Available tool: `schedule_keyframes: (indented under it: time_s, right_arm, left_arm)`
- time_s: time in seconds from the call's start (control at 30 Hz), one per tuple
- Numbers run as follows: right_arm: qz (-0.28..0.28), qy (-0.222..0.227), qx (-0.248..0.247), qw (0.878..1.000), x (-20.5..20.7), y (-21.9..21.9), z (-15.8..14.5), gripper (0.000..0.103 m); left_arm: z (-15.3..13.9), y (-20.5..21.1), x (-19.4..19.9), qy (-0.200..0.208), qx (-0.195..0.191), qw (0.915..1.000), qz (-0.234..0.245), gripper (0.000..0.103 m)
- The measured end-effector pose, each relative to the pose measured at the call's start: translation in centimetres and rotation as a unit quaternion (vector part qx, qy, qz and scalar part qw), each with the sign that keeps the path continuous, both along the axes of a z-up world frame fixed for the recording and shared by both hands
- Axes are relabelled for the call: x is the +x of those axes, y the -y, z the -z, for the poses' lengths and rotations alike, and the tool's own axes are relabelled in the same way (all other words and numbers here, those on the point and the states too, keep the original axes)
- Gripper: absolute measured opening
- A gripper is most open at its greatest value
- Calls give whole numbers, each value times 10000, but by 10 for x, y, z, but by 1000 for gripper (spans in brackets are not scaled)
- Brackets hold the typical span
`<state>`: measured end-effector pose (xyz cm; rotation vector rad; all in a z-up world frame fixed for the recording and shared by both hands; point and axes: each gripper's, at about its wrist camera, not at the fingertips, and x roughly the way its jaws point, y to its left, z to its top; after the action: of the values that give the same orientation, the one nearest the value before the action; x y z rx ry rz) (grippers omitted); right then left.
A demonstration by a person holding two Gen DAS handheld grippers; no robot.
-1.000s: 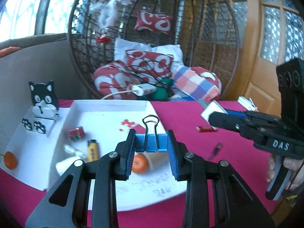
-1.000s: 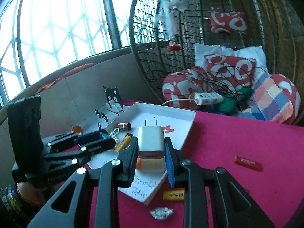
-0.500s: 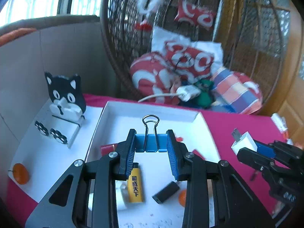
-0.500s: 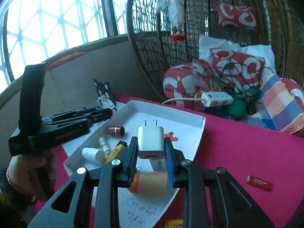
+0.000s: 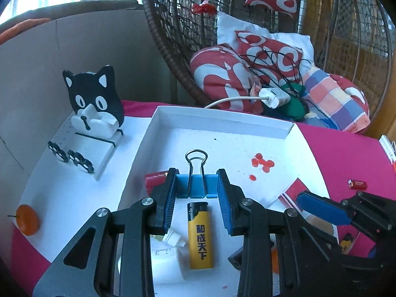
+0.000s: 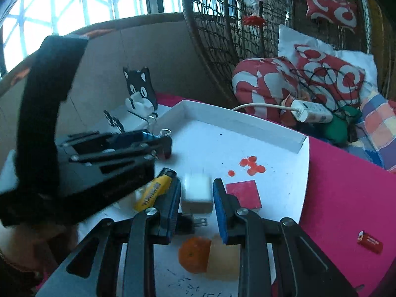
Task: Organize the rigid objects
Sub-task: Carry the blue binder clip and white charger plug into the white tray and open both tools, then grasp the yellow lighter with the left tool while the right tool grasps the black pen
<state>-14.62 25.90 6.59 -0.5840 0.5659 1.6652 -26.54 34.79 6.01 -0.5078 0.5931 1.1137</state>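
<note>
Left wrist view: both claws have come from the bench edge to above the tray (image 5: 222,116). The left claw (image 5: 196,193) grasps a clip (image 5: 195,185), the right claw (image 6: 196,193) a charger (image 6: 196,190); both seem ready to be released

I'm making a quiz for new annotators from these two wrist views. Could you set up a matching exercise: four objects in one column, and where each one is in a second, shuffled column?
Things:
1. blue binder clip
2. white charger
3. yellow lighter
4. small red pack

Places:
A. lying flat in the white tray
B. on the pink cloth, outside the tray
C. between the left gripper's fingers
D. between the right gripper's fingers

Pairs: 1-C, 2-D, 3-A, 4-B
</note>
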Motion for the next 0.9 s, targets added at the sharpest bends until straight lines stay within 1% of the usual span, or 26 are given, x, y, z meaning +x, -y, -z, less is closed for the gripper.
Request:
schedule_keyframes:
  time_s: [0.13,0.17,0.2,0.23,0.27,0.3,0.33,0.37,0.43,0.5,0.6,0.7,0.77,0.87,0.9]
  right_arm:
    - [30,189,76,9998,-4,2,-2,27]
    - [18,185,69,9998,-4,1,-2,27]
    - [16,182,87,9998,-4,3,-2,27]
    - [26,194,118,9997,-4,5,-3,27]
    - [38,206,153,9997,-4,6,-4,33]
    - [40,213,248,9995,-4,10,-6,41]
    - [47,214,344,9992,-3,13,-9,74]
    - [59,199,458,9987,-3,17,-11,103]
    - [79,145,666,9976,1,25,-18,103]
    - [130,88,716,9973,5,30,-24,103]
    - [322,-104,924,9951,21,45,-35,103]
    - [570,-265,1065,9923,46,60,-45,103]
    - [750,-334,1117,9904,65,70,-50,103]
    - [1172,-481,1140,9854,105,88,-53,103]
    - [1387,-541,1115,9826,124,95,-52,103]
  left_arm:
    - [0,-1,-5,126,-64,9999,-93,31]
    - [0,-1,-6,147,-82,9998,-102,33]
    - [-1,0,-7,171,-73,9998,-102,38]
    - [-4,3,-10,214,-9,9997,-136,46]
    - [-6,5,-11,235,56,9995,-180,74]
    - [-9,8,-13,254,143,9993,-247,100]
    - [-13,11,-16,277,254,9988,-328,103]
    - [-17,16,-20,303,376,9980,-414,103]
    - [-29,25,-28,460,576,9958,-544,103]
    - [-38,34,-35,649,708,9935,-610,103]
    - [-49,48,-40,904,874,9904,-579,103]
    - [-56,61,-37,1077,922,9891,-385,103]
    - [-60,74,-30,1180,954,9883,-152,103]
    - [-65,89,-17,1240,989,9872,165,103]
    - [-65,95,-12,1236,993,9870,281,103]
